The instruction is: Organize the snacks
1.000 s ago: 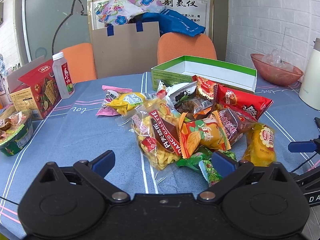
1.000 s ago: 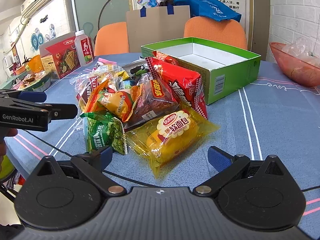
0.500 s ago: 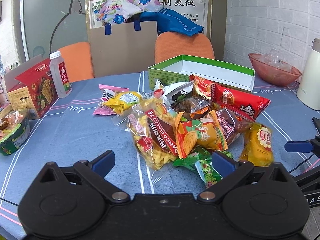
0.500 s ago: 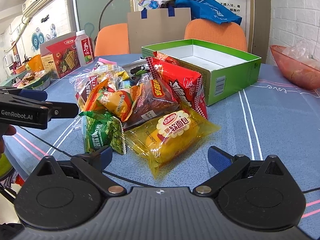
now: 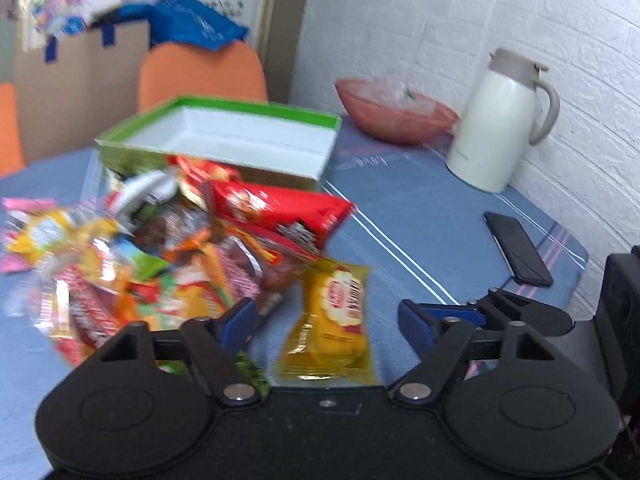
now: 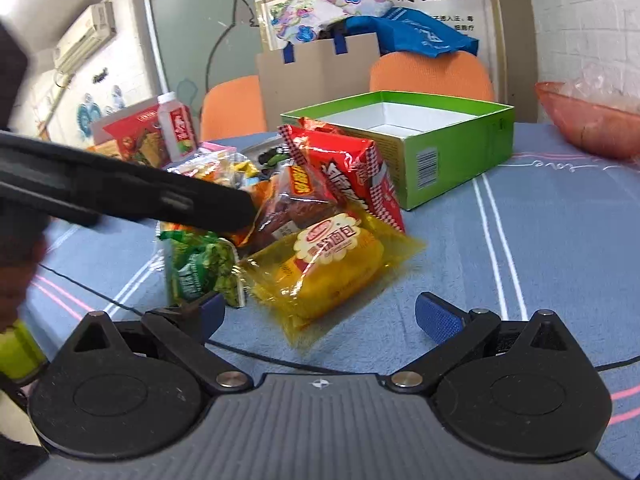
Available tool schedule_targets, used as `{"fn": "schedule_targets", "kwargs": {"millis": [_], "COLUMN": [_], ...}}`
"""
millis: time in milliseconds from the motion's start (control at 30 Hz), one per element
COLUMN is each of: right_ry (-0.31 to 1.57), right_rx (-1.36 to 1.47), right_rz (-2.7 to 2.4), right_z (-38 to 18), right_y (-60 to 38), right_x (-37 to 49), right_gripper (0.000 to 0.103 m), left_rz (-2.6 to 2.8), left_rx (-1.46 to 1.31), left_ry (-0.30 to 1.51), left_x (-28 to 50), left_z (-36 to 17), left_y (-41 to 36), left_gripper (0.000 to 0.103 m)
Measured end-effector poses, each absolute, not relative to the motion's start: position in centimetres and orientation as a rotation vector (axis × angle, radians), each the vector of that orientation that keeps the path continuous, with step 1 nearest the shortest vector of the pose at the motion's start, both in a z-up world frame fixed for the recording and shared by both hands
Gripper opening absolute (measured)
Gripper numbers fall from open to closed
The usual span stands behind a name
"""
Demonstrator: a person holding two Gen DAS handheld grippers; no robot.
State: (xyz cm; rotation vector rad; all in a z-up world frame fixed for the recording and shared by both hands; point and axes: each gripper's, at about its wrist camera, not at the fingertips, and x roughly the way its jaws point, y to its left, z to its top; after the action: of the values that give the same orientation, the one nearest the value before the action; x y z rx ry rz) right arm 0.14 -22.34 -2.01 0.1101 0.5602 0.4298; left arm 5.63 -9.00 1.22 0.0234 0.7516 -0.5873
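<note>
A heap of snack packets [image 6: 304, 184] lies on the blue-clothed worktop [image 6: 540, 240], pressed up against the near side of an open green box [image 6: 448, 152] whose white inside shows nothing from here. Closest to me is a yellow bread packet [image 6: 332, 264], at the six o'clock edge of the heap, with a green pea packet [image 6: 200, 268] just beside it at about nine o'clock and a red packet [image 6: 352, 172] leaning on the box at twelve. The left gripper [image 5: 326, 316] is aimed over that yellow packet [image 5: 336, 320]; its blue-tipped fingers [image 5: 416, 320] are closing, the packet lying between them though not pinched (the picture is smeared, so contact is hard to judge). The right gripper [image 6: 320, 314] hangs low over the worktop just short of the yellow packet, its fingers [image 6: 438, 320] spread apart with nothing in them. Off at two o'clock from the heap stand a pink bowl [image 5: 396, 116] and a white jug [image 5: 496, 128], with a dark phone [image 5: 516, 254] lying flat near the worktop's edge.
</note>
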Motion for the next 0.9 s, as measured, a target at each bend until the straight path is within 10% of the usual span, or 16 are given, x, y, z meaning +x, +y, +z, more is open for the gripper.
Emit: {"fn": "schedule_targets", "kwargs": {"millis": [433,567,900], "right_ry": [0.531,0.493,0.281], "right_rx": [0.021,-0.011,-0.063], "right_rz": [0.381,0.381,0.331], "right_z": [-3.2,-2.6,3.2], "right_y": [-20.4,-21.2,-23.8], "right_x": [1.6,0.3,0.3], "right_gripper": [0.103,0.083,0.080], "left_rz": [-0.615,-0.631,-0.708], "left_rx": [-0.073,-0.074,-0.027], "left_ry": [0.910,0.878,0.625], "left_x": [9.5,8.3,8.6], "left_z": [-1.9,-0.7,6.2], "left_y": [-10.7,-10.8,-11.9], "left_gripper": [0.065,0.065,0.065]}}
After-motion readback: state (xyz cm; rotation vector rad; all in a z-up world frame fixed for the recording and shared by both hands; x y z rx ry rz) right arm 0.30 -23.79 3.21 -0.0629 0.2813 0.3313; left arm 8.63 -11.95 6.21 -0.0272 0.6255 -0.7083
